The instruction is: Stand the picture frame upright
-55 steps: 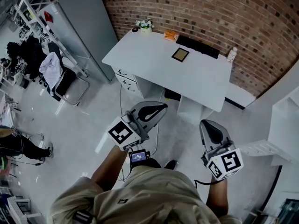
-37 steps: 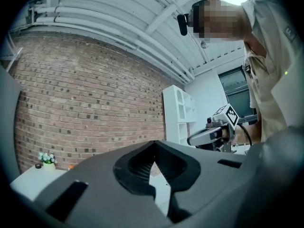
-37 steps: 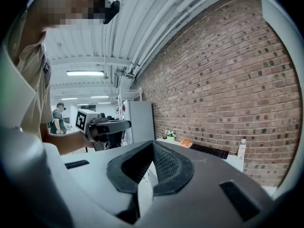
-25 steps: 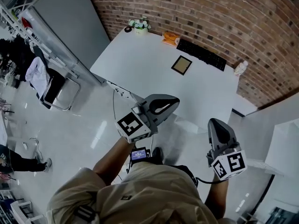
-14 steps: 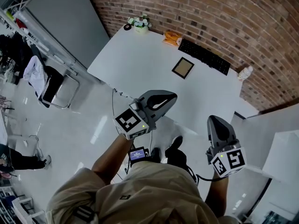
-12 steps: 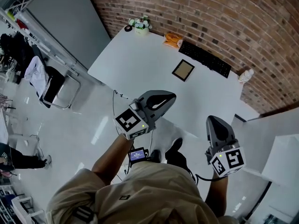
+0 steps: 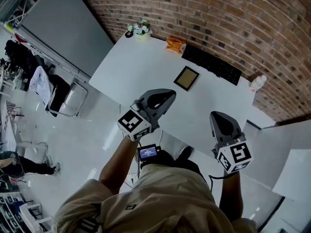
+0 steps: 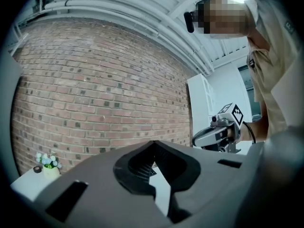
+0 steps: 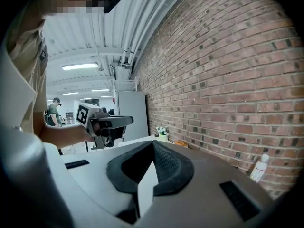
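The picture frame lies flat on the white desk, just on my side of the keyboard. It looks light, stiff and probably glazed, so I'd pinch a thin outer edge, since it may skid on the smooth top. My left gripper and right gripper, well short of the keyboard, are both closed on nothing.

red brick wall behind a white desk, grey partition on the left, shiny white floor, strip lights overhead.
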A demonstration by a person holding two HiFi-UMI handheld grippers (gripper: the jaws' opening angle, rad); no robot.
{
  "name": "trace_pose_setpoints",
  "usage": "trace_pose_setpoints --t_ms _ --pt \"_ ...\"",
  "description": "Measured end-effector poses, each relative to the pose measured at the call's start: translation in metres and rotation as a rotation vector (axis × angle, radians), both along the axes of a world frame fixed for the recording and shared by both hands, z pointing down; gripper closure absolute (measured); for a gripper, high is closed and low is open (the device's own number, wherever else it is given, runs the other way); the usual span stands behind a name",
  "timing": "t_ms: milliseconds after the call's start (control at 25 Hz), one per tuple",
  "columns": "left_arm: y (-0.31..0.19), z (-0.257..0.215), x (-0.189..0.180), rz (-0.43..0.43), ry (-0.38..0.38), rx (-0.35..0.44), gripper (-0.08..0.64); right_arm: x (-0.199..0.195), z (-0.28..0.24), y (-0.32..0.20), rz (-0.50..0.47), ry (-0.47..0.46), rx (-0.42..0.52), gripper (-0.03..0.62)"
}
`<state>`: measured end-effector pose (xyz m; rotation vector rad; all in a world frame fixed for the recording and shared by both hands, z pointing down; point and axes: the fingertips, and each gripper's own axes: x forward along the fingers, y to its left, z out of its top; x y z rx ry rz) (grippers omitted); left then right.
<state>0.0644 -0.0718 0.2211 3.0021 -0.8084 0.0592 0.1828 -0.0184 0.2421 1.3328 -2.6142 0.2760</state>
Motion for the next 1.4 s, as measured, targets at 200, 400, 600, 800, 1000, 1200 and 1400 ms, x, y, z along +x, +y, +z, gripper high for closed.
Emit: trace_pose_setpoints --t_ms 200,400,600,800,1000,1200,1400 --pt "-0.029 0.013 0.002 -0.032 -0.021 -0.015 0.554 0.006 0.020 -0.029 -0.015 0.000 -0.030 0.589" --pt "-0.065 0.033 -0.004 -0.049 -0.046 -0.028 0.554 0.006 0.040 -0.061 0.008 0.022 -0.057 0.589" --pt "-0.112 0.066 -0.011 -0.048 -0.062 -0.048 0.554 0.002 0.067 -0.101 0.026 0.037 -0.088 0.589" --pt "-0.159 0.109 -0.019 -0.032 -0.099 -0.080 0.554 -0.008 0.102 -0.146 0.050 0.047 -0.129 0.589" --pt "-0.201 0.160 -0.020 -0.004 -0.133 -0.117 0.554 -0.011 0.146 -0.192 0.088 0.061 -0.168 0.589" --pt "-0.234 0.219 -0.015 0.031 -0.152 -0.176 0.554 -0.012 0.198 -0.230 0.123 0.083 -0.211 0.588" --pt "-0.257 0.278 -0.013 0.046 -0.181 -0.234 0.554 -0.016 0.256 -0.256 0.138 0.106 -0.276 0.586"
